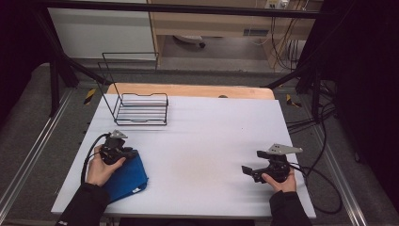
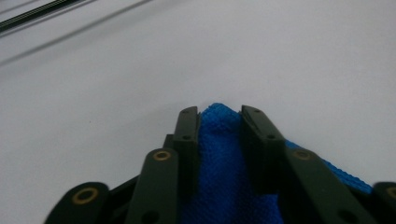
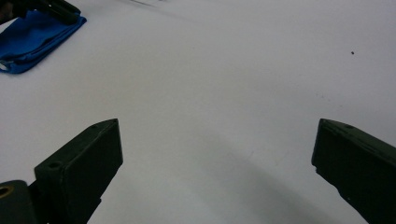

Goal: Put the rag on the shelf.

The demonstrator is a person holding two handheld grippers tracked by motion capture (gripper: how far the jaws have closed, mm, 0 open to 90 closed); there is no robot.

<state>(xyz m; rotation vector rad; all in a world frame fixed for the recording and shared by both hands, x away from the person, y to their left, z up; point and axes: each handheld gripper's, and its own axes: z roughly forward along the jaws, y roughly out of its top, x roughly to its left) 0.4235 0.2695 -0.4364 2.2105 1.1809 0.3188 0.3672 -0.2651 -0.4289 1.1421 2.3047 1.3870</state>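
Observation:
A folded blue cloth (image 1: pixel 126 180) lies near the front left of the white table (image 1: pixel 202 136). My left gripper (image 1: pixel 130 154) sits at the cloth's far corner. In the left gripper view the blue cloth (image 2: pixel 219 163) is bunched up between the two black jaws, whose pads press on it from both sides; the left gripper (image 2: pixel 218 114) is shut on that corner. My right gripper (image 1: pixel 254 162) rests at the front right, far from the cloth. In the right gripper view its jaws (image 3: pixel 215 135) stand wide open over bare table, with the cloth (image 3: pixel 32 39) and the left gripper (image 3: pixel 51 9) far off at top left.
A black wire rack (image 1: pixel 141 110) stands at the back left of the table. A wooden strip (image 1: pixel 188 89) runs along the far edge. Cables (image 1: pixel 324 179) trail off the right side. Metal frame rails flank the table.

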